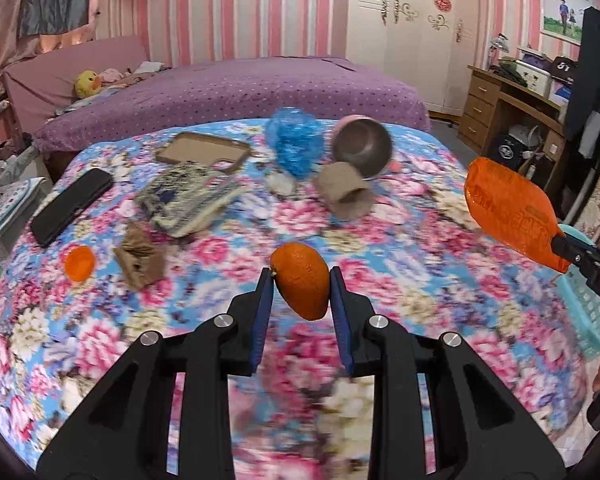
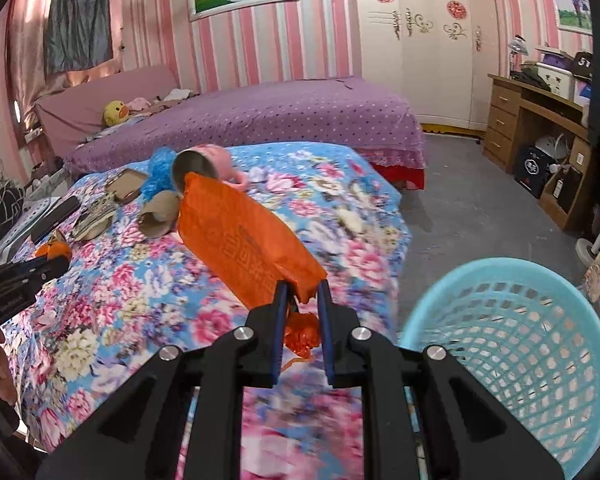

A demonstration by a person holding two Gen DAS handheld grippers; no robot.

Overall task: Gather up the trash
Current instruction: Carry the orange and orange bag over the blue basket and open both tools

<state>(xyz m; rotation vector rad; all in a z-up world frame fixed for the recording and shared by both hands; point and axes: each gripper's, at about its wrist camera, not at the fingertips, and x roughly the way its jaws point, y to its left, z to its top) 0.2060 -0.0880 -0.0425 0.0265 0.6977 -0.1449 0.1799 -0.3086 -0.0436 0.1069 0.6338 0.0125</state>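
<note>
- The left tongs (image 1: 301, 280) pinch a piece of orange peel (image 1: 301, 286) between their blue pads, lifted clear above the flowered bedspread (image 1: 400, 272).
- The right tongs (image 2: 303, 300) are pressed onto the crumpled end of an orange plastic wrapper (image 2: 244, 236), which sticks out forward and up over the bed's edge.
- The turquoise mesh basket (image 2: 512, 344) stands on the floor just beside the bed, near the right tongs and open at the top — I take it to be the trash bin.
- Step in hand, as I judge it: both pieces are picked up and on their way to the basket.
- Next move calls for swinging the wrapper to the right until it hangs over the basket's mouth, then spreading the tongs; the peel needs a longer carry across.
- Left on the bedspread: a second bit of peel (image 1: 80, 263), a torn cardboard scrap (image 1: 139, 264), a cardboard tube (image 1: 344, 194), a blue plastic bag (image 1: 294, 146) — likely trash too. A black phone (image 1: 71, 206) and a tipped pink cup (image 1: 362, 146) probably are not.
</note>
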